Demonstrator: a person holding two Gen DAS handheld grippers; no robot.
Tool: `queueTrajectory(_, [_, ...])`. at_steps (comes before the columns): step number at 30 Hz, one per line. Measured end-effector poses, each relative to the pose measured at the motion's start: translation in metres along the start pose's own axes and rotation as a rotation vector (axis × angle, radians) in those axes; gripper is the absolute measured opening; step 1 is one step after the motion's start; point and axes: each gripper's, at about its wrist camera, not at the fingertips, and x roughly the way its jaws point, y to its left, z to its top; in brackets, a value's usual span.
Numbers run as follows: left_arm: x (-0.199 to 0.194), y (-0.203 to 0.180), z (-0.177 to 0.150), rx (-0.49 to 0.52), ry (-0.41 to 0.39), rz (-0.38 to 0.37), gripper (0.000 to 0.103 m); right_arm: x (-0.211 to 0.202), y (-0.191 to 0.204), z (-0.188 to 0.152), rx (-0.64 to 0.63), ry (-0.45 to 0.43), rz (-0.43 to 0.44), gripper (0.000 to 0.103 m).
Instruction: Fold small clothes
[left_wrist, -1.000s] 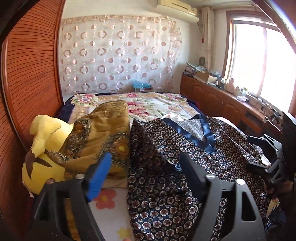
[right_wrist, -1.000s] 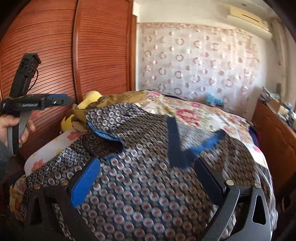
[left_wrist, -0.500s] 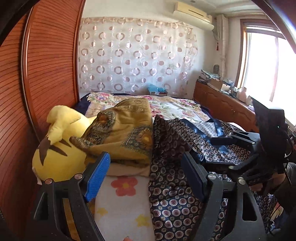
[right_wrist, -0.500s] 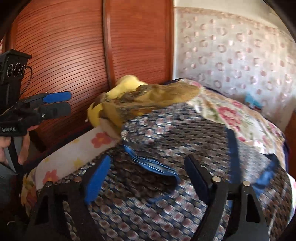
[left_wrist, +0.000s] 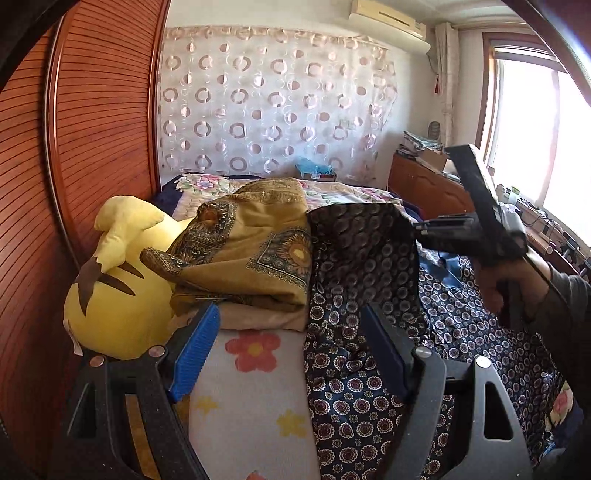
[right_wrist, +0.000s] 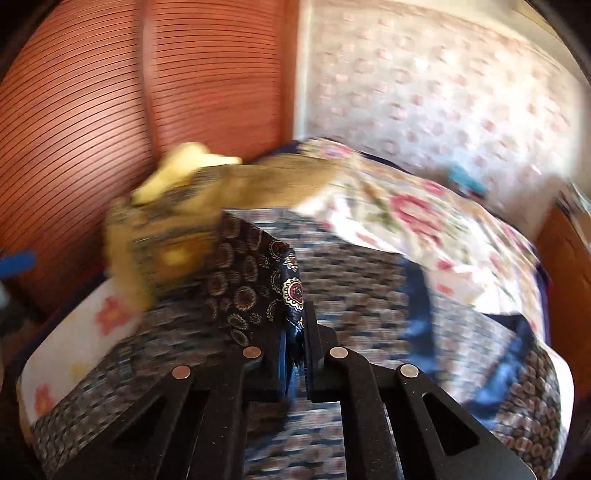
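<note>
A dark navy garment with a round medallion print and blue trim lies spread over the bed. In the right wrist view my right gripper is closing its jaws, and a corner of the garment is pinched between the pads and lifted. The left wrist view shows that right gripper in a person's hand, holding a raised flap of the cloth. My left gripper stands open low over the garment's left edge, with nothing gripped between its fingers.
A yellow plush toy and a folded gold-brown quilt lie at the left of the bed, by the slatted wooden doors. The floral sheet shows beside the garment. A wooden cabinet runs under the window.
My right gripper went from wide open to closed on the garment's corner and swept left, raising a flap of cloth. The left gripper drifted a little forward and down, still open.
</note>
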Motion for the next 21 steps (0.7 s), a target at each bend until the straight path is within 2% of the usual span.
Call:
queueTrajectory(2, [0.003,-0.002,0.0,0.001,0.002,-0.003,0.079,0.012,-0.015,0.004,0.049,0.026,-0.054,0.007])
queueTrajectory(3, [0.005,-0.002,0.001,0.002,0.002,-0.005,0.079,0.017,-0.018,0.005,0.059,0.032,-0.071,0.01])
queueTrajectory(5, [0.011,-0.004,0.0,0.008,0.007,-0.005,0.079,0.023,-0.022,0.007,0.07,0.044,-0.119,0.031])
queueTrajectory(8, [0.02,-0.01,0.003,0.018,0.02,-0.008,0.079,0.025,-0.029,0.005,0.085,0.038,-0.126,0.045])
queueTrajectory(10, [0.028,-0.014,0.006,0.027,0.033,-0.013,0.079,0.023,-0.032,-0.001,0.087,0.043,-0.13,0.049])
queueTrajectory(14, [0.045,-0.022,0.012,0.041,0.061,-0.015,0.079,0.016,-0.036,-0.023,0.075,0.059,-0.115,0.049])
queueTrajectory(19, [0.073,-0.035,0.024,0.075,0.096,-0.006,0.079,-0.007,-0.063,-0.06,0.053,0.082,-0.14,0.049])
queueTrajectory(21, [0.087,-0.039,0.032,0.086,0.11,-0.011,0.079,-0.017,-0.076,-0.075,0.067,0.096,-0.137,0.054])
